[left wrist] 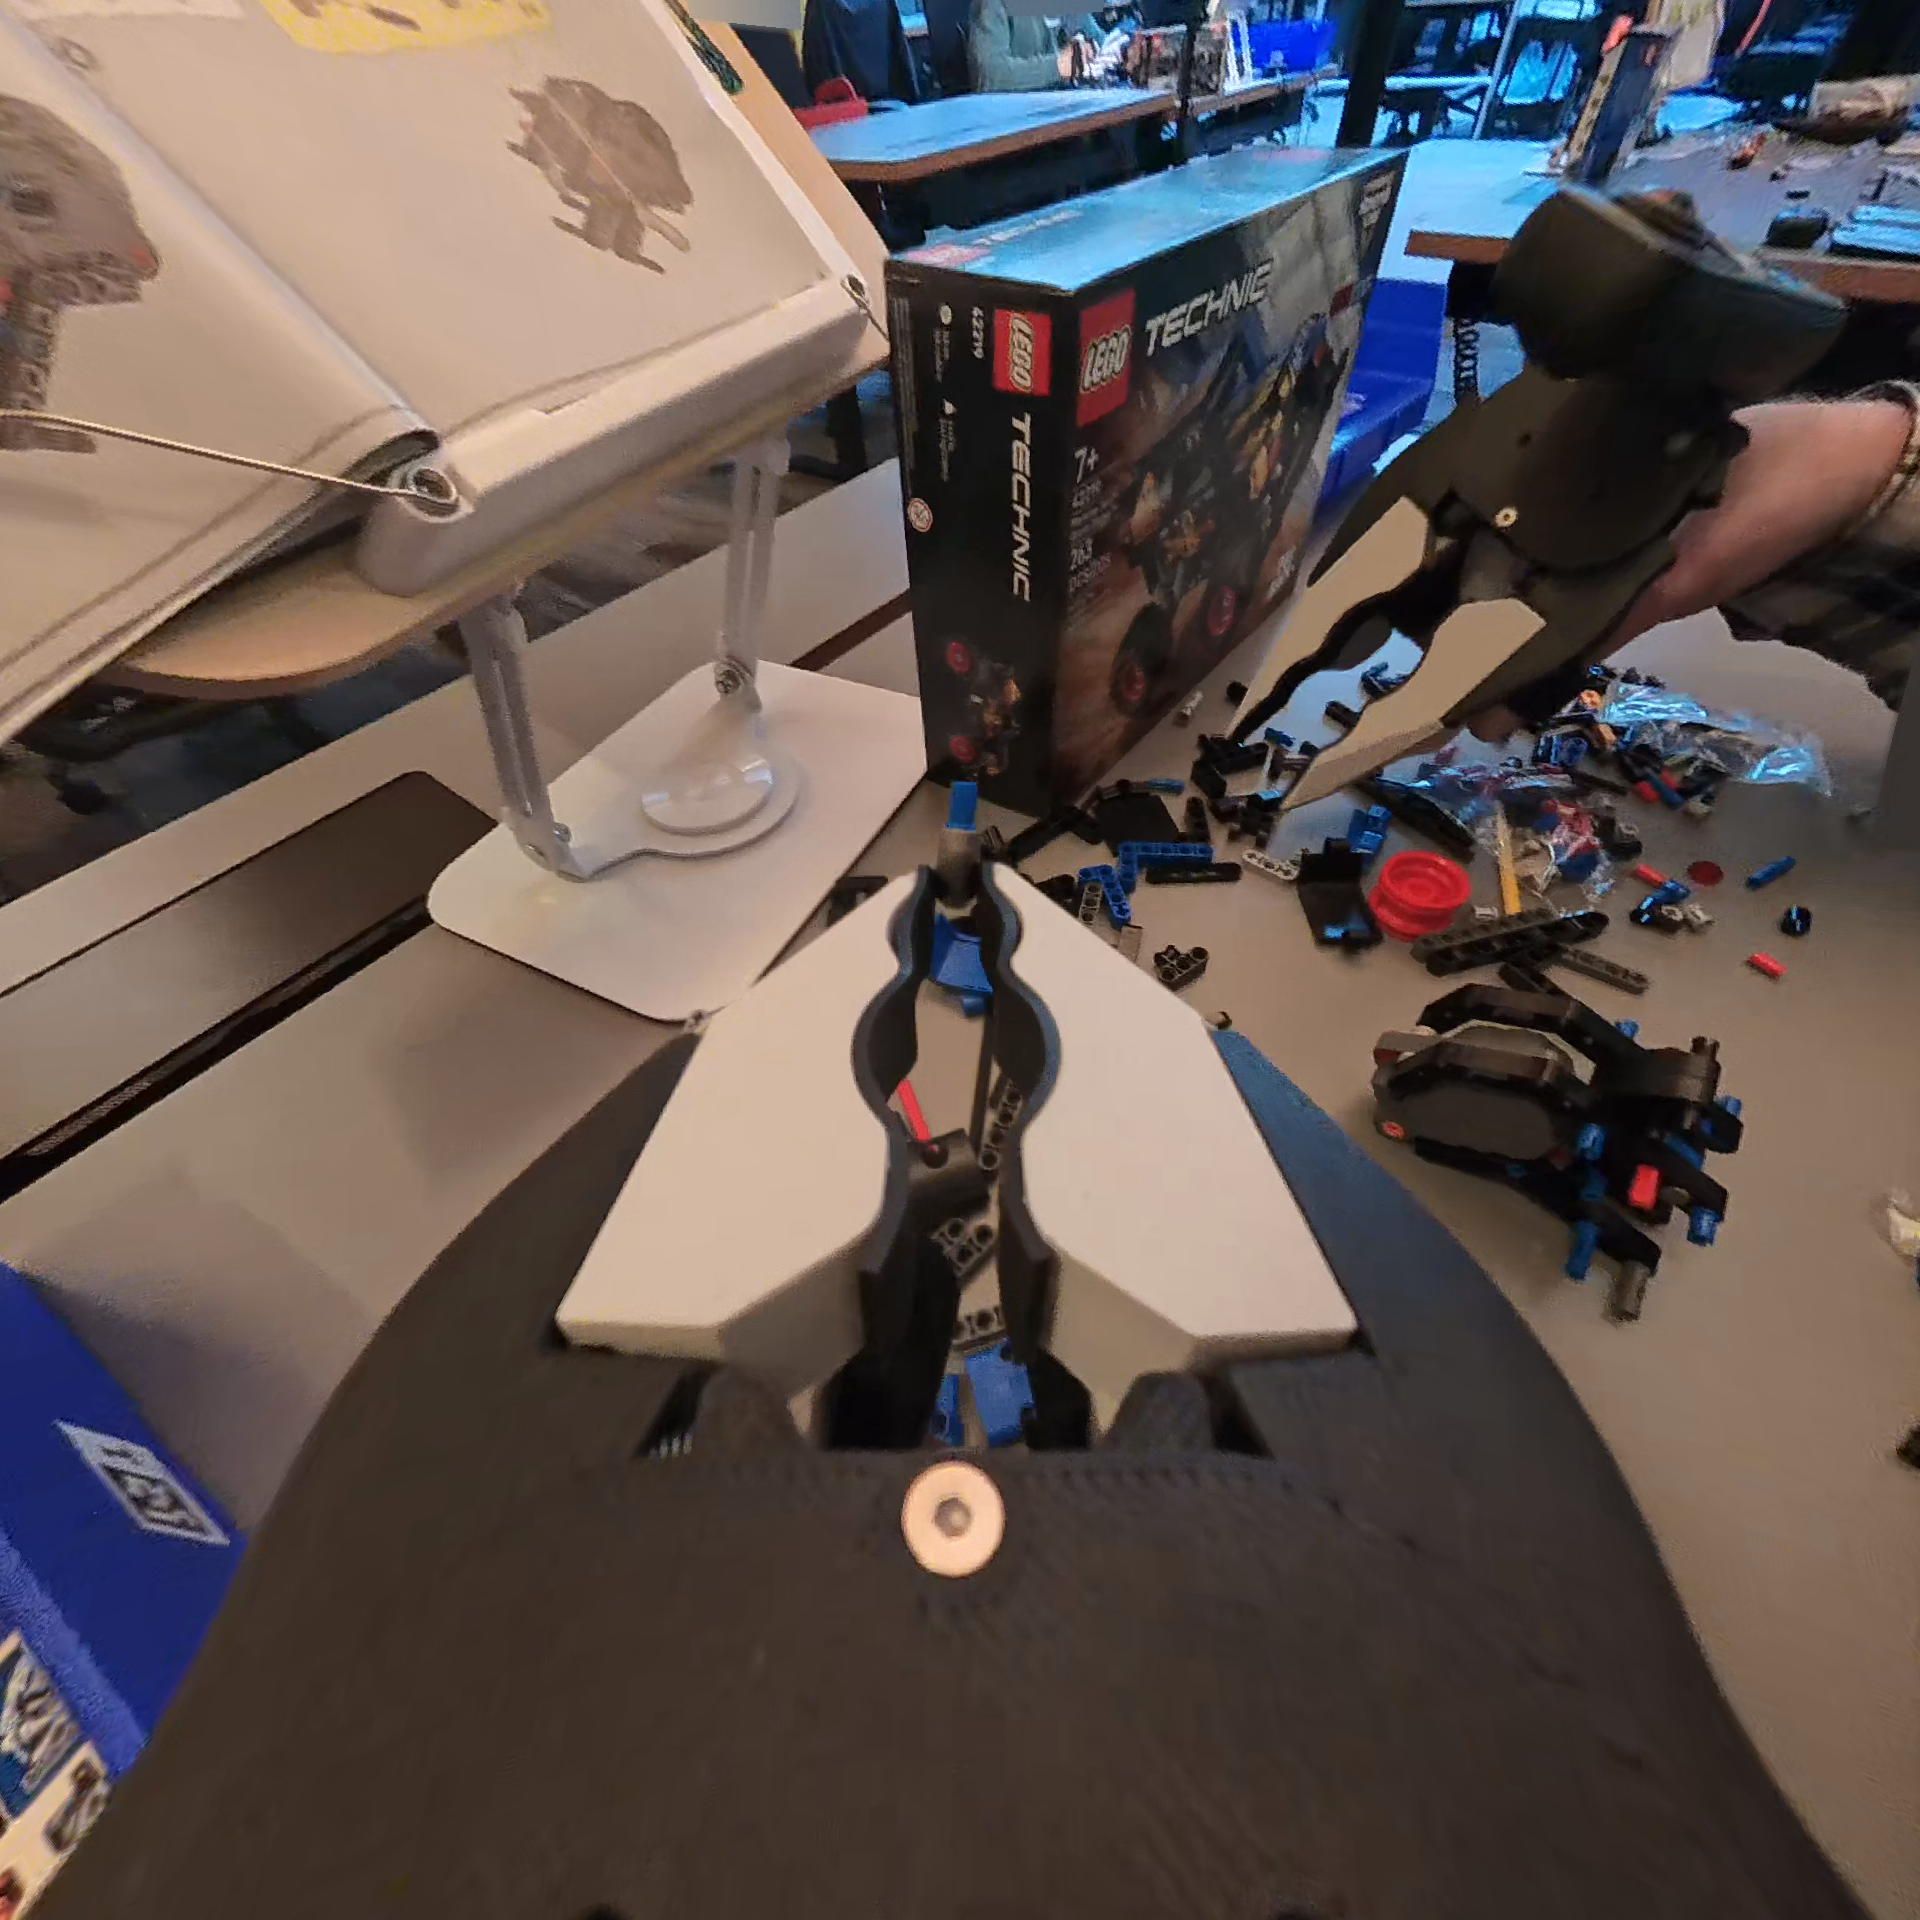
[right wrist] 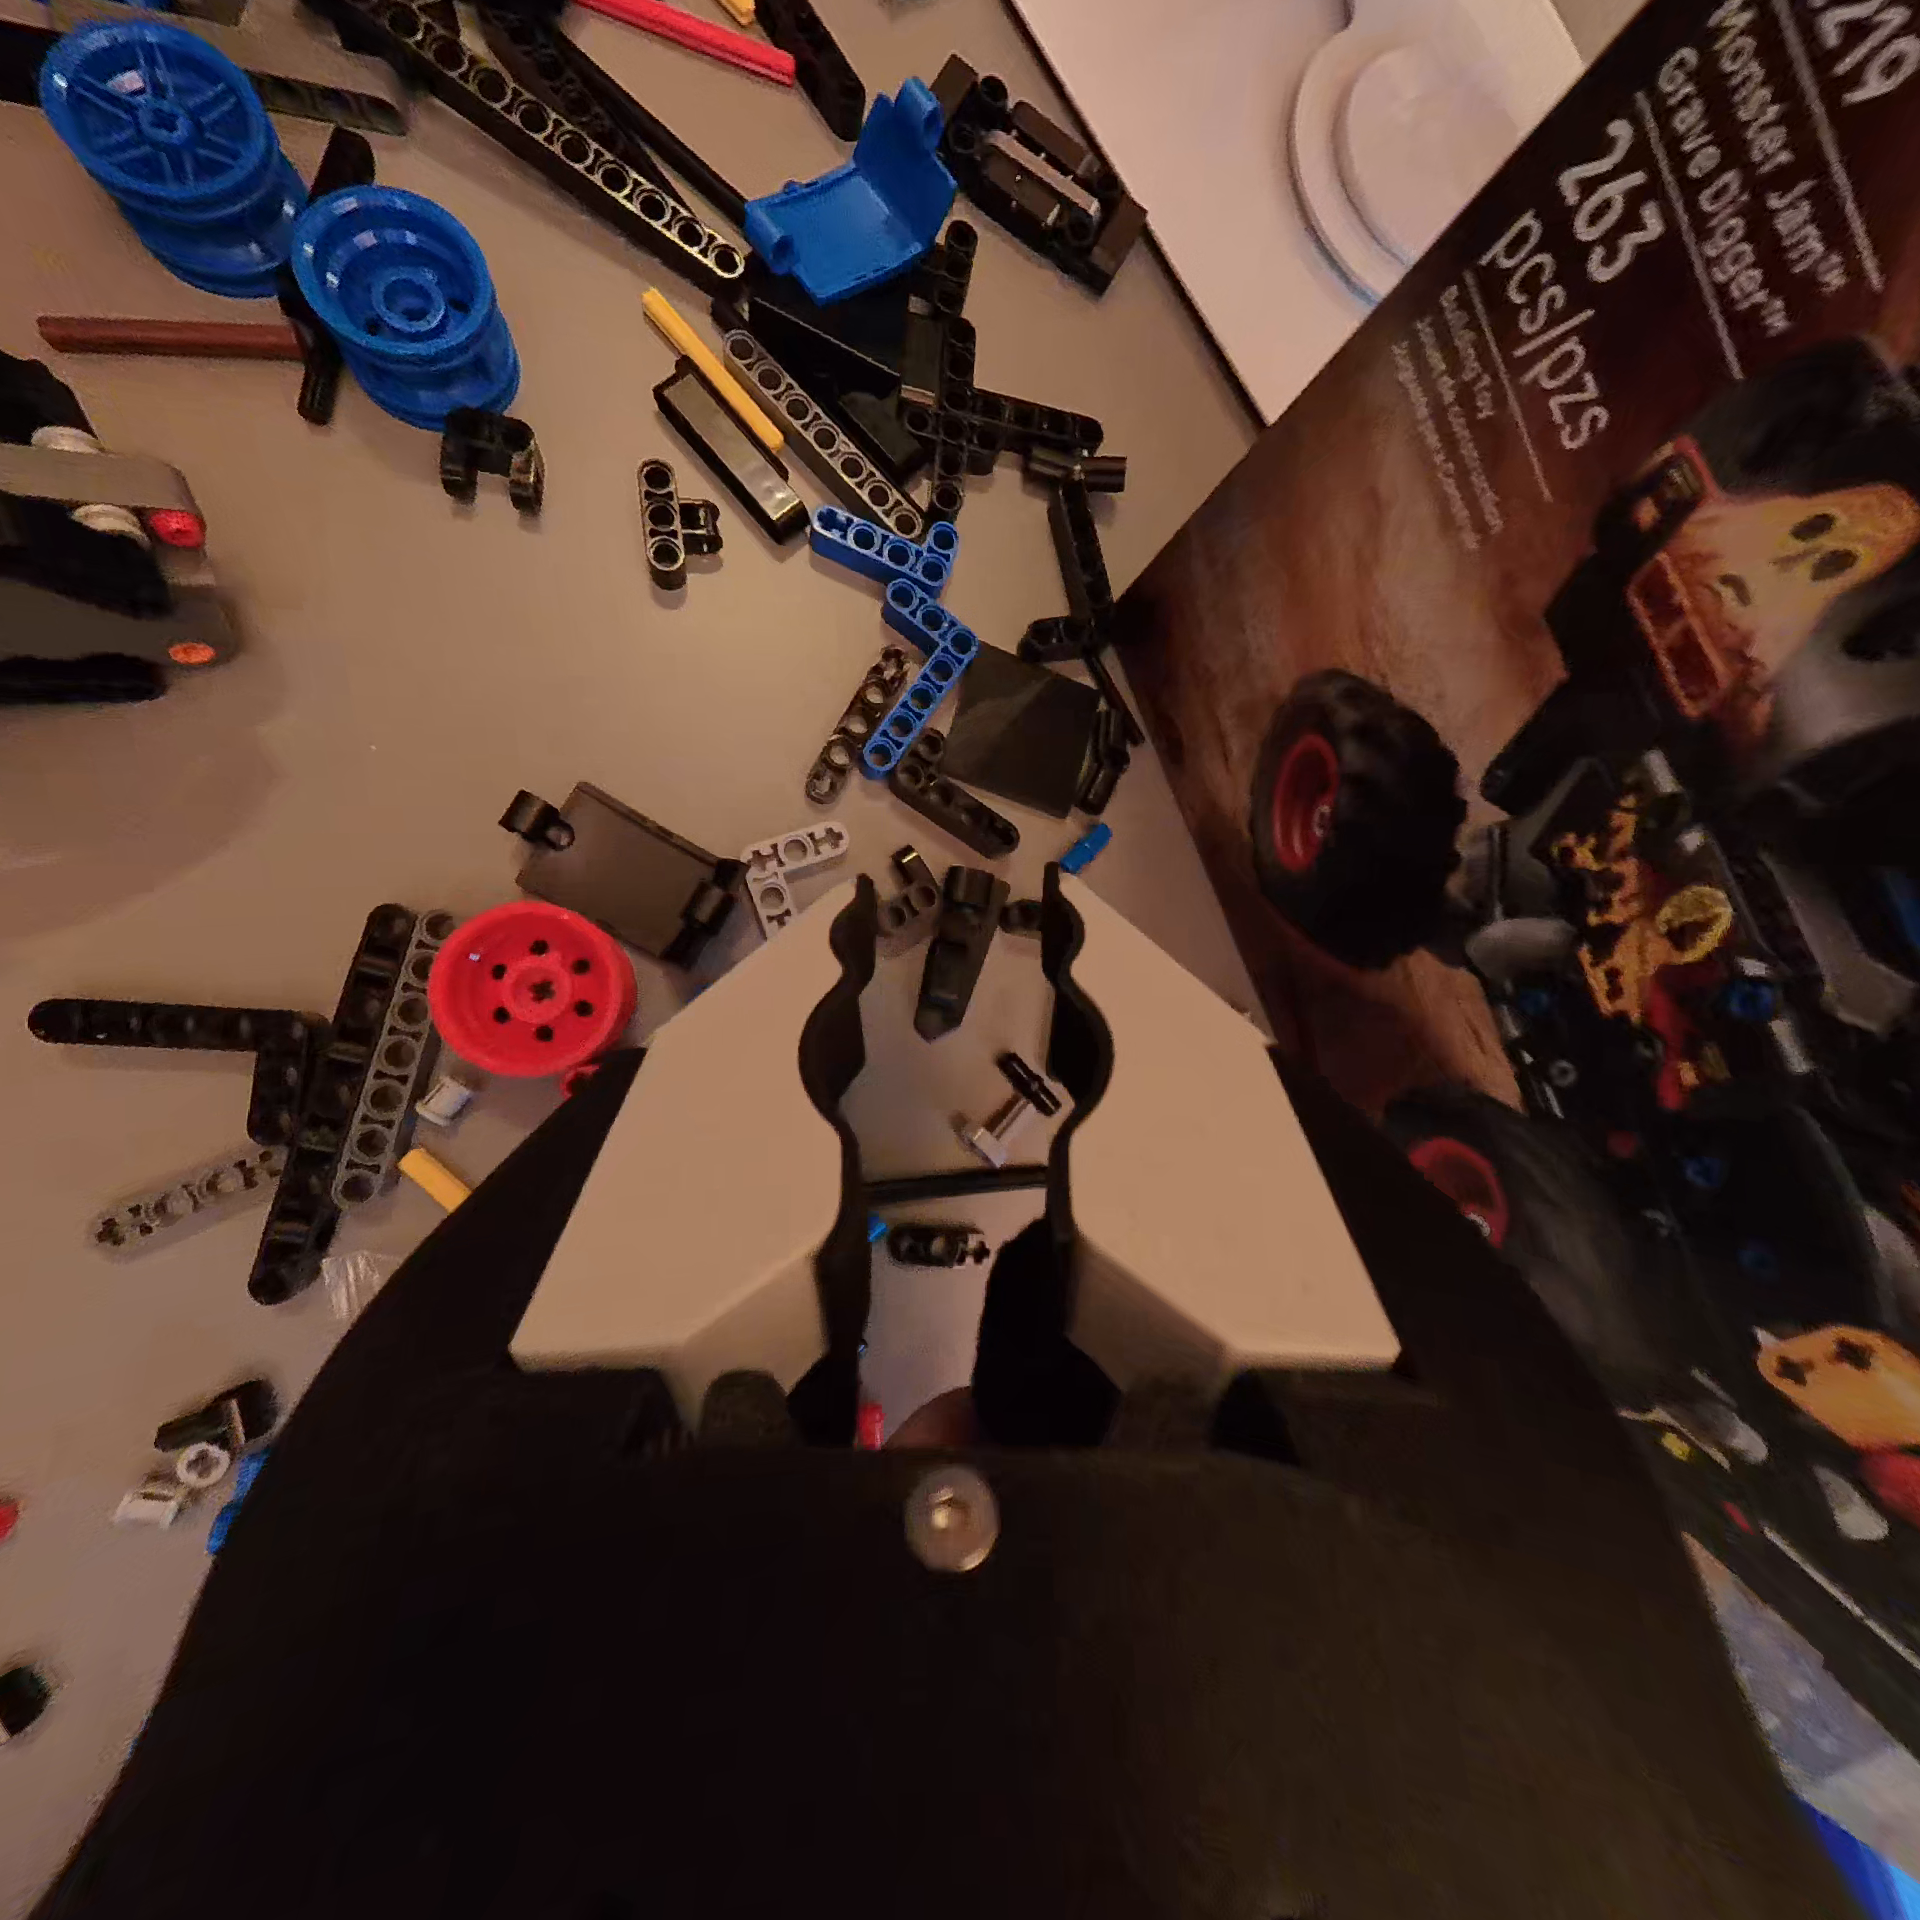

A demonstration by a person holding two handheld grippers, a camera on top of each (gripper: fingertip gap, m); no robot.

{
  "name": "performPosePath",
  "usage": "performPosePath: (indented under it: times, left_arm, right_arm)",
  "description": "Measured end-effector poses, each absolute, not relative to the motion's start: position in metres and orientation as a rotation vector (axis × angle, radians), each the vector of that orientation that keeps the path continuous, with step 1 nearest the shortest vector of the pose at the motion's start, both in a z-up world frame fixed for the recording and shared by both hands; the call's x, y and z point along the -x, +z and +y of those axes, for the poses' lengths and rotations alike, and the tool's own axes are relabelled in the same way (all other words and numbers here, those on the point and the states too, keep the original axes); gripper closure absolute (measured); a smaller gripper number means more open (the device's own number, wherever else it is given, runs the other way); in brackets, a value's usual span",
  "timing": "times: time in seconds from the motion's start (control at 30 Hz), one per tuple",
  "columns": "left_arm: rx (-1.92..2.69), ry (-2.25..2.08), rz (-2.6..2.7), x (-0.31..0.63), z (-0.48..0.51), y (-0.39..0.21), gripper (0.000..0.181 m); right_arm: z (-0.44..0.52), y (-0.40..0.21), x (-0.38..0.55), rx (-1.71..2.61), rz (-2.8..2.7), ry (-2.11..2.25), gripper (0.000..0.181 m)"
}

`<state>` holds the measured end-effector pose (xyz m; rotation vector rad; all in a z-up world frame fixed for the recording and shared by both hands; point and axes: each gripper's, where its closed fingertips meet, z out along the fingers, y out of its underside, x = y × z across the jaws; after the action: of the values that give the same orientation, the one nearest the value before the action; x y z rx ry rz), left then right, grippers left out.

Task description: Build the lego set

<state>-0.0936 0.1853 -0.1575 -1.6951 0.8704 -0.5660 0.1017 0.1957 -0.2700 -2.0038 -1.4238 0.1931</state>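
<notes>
Above the grey tabletop (left wrist: 312, 1174), the left claw (left wrist: 958, 883) was held nearly level, pointing toward the set's box (left wrist: 1132, 488), and was clenched on a small black-and-blue lego subassembly (left wrist: 961, 1226) that ran lengthwise between its fingers, a blue pin poking out past the tips. To its left an instruction booklet (left wrist: 343, 239) was propped open on a white stand (left wrist: 686, 831).

On the right, the right claw (right wrist: 956, 894) was tilted steeply down over the scattered loose lego pieces (right wrist: 883, 499) close beside the box; its grip was released, nothing being held, and small black parts were seen lying on the tabletop in the gap. From the left wrist view, the hand (left wrist: 1766, 540) holding it was seen reaching in from the right edge, forearm sloping downward, the tips just over the pile.

A red wheel hub (right wrist: 532, 987) was seen left of the right claw, two blue hubs (right wrist: 405, 301) farther off. A partly built black chassis (left wrist: 1558, 1122) was seen on the tabletop, near the pile.
</notes>
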Motion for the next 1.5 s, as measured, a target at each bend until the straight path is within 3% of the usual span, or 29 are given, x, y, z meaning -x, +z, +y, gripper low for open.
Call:
performPosePath:
  times: [0.27,0.47,0.7,0.97,1.13,1.27,1.4,1.5]
  left_arm:
    - [1.697,-0.562,0.892,0.089,0.185,-0.162,0.176]
    - [1.690,-0.589,0.921,0.078,0.180,-0.165,0.176]
    - [1.688,-0.614,0.938,0.069,0.176,-0.169,0.176]
    - [1.695,-0.621,0.970,0.061,0.173,-0.176,0.176]
    - [1.697,-0.623,0.971,0.062,0.173,-0.177,0.176]
    - [1.697,-0.633,0.976,0.060,0.173,-0.178,0.176]
    - [1.702,-0.634,0.987,0.057,0.172,-0.181,0.176]
    - [1.704,-0.639,0.992,0.055,0.171,-0.183,0.176]
  right_arm:
    - [0.159,-0.268,-0.125,2.072,-1.516,0.263,0.156]
    - [0.106,-0.262,-0.167,2.090,-1.537,0.276,0.170]
    - [0.081,-0.278,-0.176,2.134,-1.469,0.297,0.158]
    - [0.087,-0.287,-0.153,2.103,-1.424,0.303,0.168]
    - [0.087,-0.259,-0.141,2.046,-1.284,0.511,0.158]
    - [0.093,-0.262,-0.201,2.157,-1.265,0.208,0.157]
    - [0.072,-0.268,-0.243,2.293,-1.189,0.112,0.136]
    - [0.055,-0.279,-0.258,2.354,-1.165,0.101,0.134]
